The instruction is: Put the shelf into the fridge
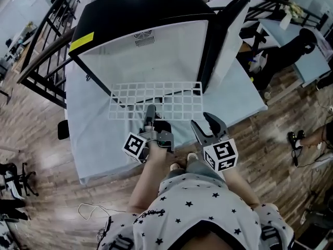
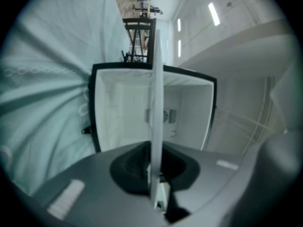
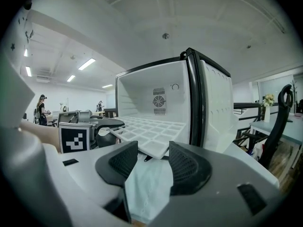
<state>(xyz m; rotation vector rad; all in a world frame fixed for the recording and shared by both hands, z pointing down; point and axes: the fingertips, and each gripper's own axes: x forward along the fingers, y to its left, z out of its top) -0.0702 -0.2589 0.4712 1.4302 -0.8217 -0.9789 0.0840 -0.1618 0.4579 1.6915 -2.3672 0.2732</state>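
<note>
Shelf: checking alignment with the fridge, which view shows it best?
Head view: the whole shelf lies at the fridge opening. Left gripper view shows it edge-on; right gripper view, only a near corner.

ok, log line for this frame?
left gripper: shut on shelf | right gripper: open, empty | shelf: far edge at fridge mouth | door: open

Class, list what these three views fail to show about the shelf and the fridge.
- Head view: any side rails inside the fridge are too washed out to find.
- Left gripper view: the shelf shows edge-on, so its grid is hidden.
- Right gripper view: the lower part of the fridge's inside lies behind the shelf.
</note>
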